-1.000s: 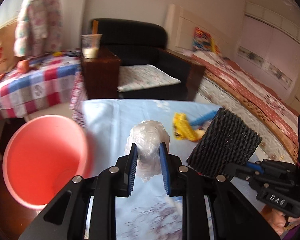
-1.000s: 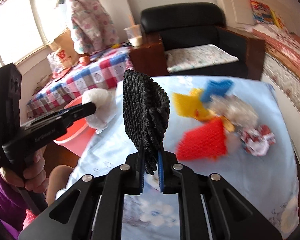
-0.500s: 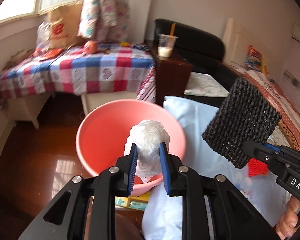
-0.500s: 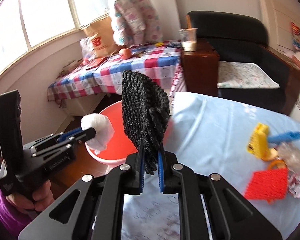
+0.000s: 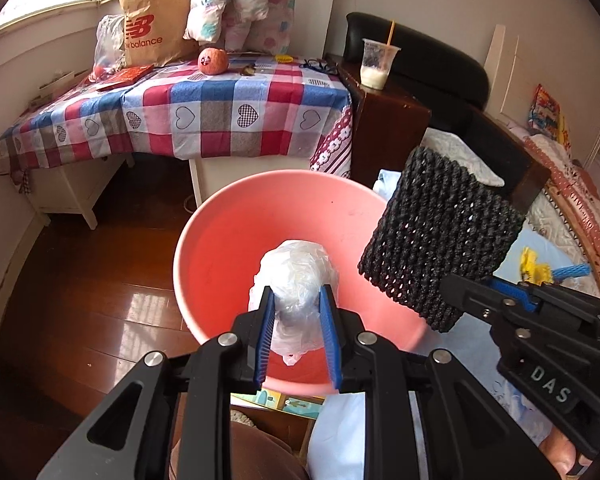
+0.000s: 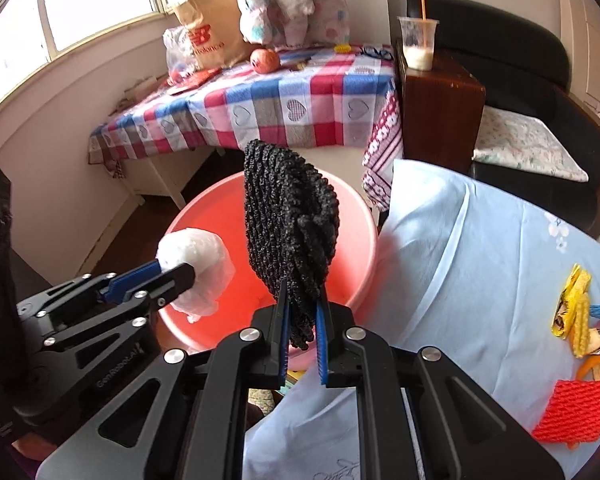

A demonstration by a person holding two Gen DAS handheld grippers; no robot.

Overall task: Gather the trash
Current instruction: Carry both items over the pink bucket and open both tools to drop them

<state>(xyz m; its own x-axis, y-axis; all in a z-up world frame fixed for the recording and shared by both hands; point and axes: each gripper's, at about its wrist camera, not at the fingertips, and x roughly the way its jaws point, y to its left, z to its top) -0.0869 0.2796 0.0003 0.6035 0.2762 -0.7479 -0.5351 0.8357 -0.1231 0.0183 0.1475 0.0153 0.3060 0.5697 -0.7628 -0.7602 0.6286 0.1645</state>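
Holding plastic wad [image 5: 296, 280] in left gripper [image 5: 298, 336], jaws clamped on it, above pink basin [image 5: 220, 240]; right gripper [image 5: 500, 292] beside, pinching black foam net [image 5: 440, 236]. Basin looks empty, nothing dropped yet. Right view: net [image 6: 288, 232] squeezed nearly flat; red net [image 6: 576, 408], yellow wrapper [image 6: 572, 304] left on blue cloth [image 6: 460, 260] — mostly unseen from left.

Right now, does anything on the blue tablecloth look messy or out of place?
Yes: loose litter sits at the blue tablecloth's right edge, a yellow wrapper, orange peel and red foam net, not yet in the pink basin.
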